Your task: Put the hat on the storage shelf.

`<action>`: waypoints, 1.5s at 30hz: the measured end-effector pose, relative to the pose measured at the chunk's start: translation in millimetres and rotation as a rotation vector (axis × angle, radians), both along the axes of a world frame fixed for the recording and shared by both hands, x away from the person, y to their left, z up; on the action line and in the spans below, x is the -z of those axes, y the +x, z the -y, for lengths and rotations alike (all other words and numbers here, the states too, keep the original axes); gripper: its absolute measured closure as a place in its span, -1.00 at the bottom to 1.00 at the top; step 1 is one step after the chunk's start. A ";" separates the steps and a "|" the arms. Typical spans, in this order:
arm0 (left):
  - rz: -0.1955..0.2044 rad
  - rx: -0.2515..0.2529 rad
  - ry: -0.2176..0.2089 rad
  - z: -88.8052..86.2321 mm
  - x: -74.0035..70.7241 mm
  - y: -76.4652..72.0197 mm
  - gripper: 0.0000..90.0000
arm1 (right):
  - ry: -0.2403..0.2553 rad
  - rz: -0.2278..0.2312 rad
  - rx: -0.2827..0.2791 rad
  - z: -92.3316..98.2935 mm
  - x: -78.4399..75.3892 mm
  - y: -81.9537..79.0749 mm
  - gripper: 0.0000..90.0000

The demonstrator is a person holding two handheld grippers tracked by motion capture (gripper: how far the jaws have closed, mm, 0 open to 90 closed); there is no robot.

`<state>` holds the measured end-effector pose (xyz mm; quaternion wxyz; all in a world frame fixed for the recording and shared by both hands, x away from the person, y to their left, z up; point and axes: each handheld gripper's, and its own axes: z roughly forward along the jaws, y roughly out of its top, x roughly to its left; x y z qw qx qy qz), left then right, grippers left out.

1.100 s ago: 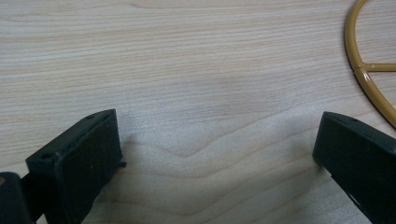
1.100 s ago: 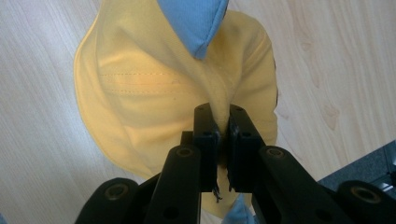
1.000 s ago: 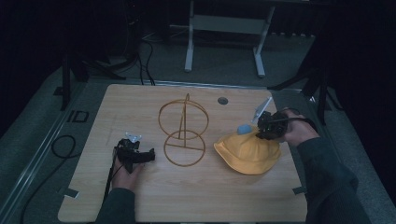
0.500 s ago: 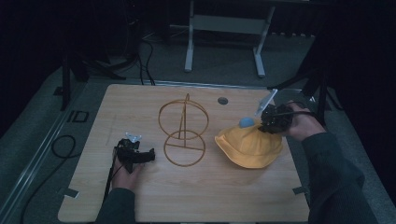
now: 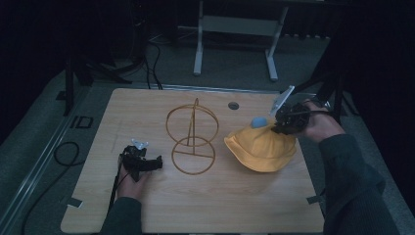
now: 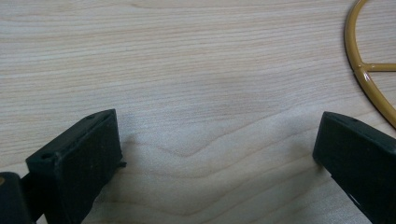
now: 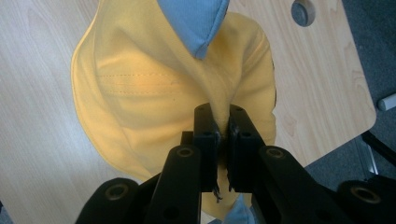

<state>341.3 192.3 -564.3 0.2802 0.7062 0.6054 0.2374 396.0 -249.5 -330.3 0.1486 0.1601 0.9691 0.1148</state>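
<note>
A light wooden tabletop [image 5: 205, 215] carries everything, with a dark floor around it. Toward its right side lies a yellow bucket hat [image 5: 262, 149], its brim resting on the wood while the far edge is pulled up; a light blue patch [image 5: 258, 122] of its lining shows at the lifted part. Left of the hat, near the middle, stands a gold wire hat stand [image 5: 192, 137], an upright ring above a flat round base. The right tool [image 5: 280, 123] has its jaws pinched tight on a fold of the yellow fabric, seen close in the right gripper view. The left tool [image 5: 155, 162] rests low on the wood just left of the stand's base, jaws spread wide with nothing between them.
</note>
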 end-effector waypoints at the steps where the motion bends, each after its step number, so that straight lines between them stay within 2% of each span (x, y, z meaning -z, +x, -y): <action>1: 0.001 0.000 -0.001 0.1 0.0 0.0 -0.98 | 0.002 0.004 0.000 0.2 -1.6 0.4 0.88; 8: 0.000 0.000 0.000 0.0 0.0 0.0 -0.98 | 0.020 0.024 0.002 1.5 -17.3 1.4 0.88; 16: 0.001 0.000 0.000 0.0 0.1 0.0 -0.98 | 0.035 0.033 -0.001 2.4 -27.4 2.2 0.88; 21: 0.001 0.000 0.000 0.0 0.1 0.0 -0.98 | 0.040 0.038 0.003 3.4 -31.8 2.4 0.88; 45: 0.001 0.000 0.000 0.0 0.1 0.0 -0.98 | 0.135 0.058 0.003 9.2 -54.8 0.7 0.88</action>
